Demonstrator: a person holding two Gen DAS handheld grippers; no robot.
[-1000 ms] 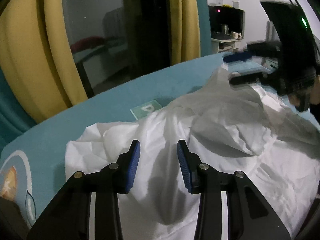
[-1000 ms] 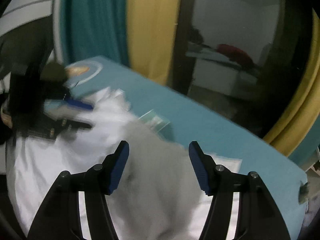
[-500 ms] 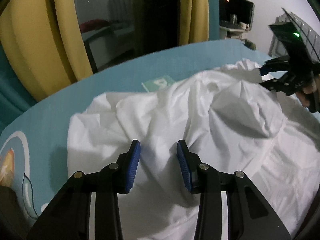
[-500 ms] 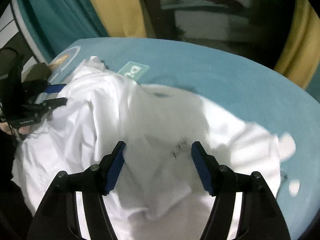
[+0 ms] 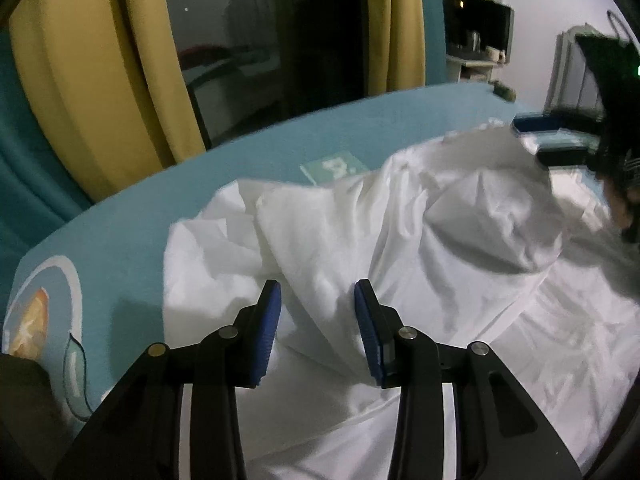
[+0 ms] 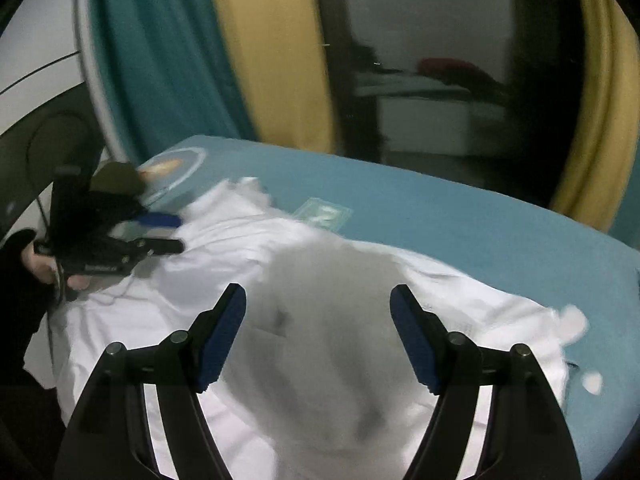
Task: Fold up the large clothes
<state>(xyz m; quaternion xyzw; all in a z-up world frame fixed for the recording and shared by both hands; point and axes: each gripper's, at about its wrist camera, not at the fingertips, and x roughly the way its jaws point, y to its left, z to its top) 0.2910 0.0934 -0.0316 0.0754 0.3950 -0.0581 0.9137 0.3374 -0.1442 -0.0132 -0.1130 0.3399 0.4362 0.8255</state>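
Note:
A large white garment [image 5: 400, 248] lies crumpled on the teal bed [image 5: 200, 184]; it also shows in the right wrist view [image 6: 320, 280]. My left gripper [image 5: 317, 312] is open, just above the garment's near left part, holding nothing. My right gripper [image 6: 318, 320] is wide open above the garment's middle, with a raised, blurred hump of cloth between and below its fingers. Each gripper shows in the other's view: the right one at the far right [image 5: 560, 140], the left one at the left [image 6: 156, 232].
A small pale green tag [image 5: 334, 166] lies on the bed beyond the garment. Yellow and teal curtains [image 5: 80, 80] and a dark window stand behind the bed. A round printed emblem [image 5: 36, 312] marks the bed's left corner. A shelf with mugs [image 5: 476, 48] stands far right.
The right gripper has risen and tilted up, so more curtain shows. The garment's middle has bunched into a hump. The left gripper has barely moved and stays open.

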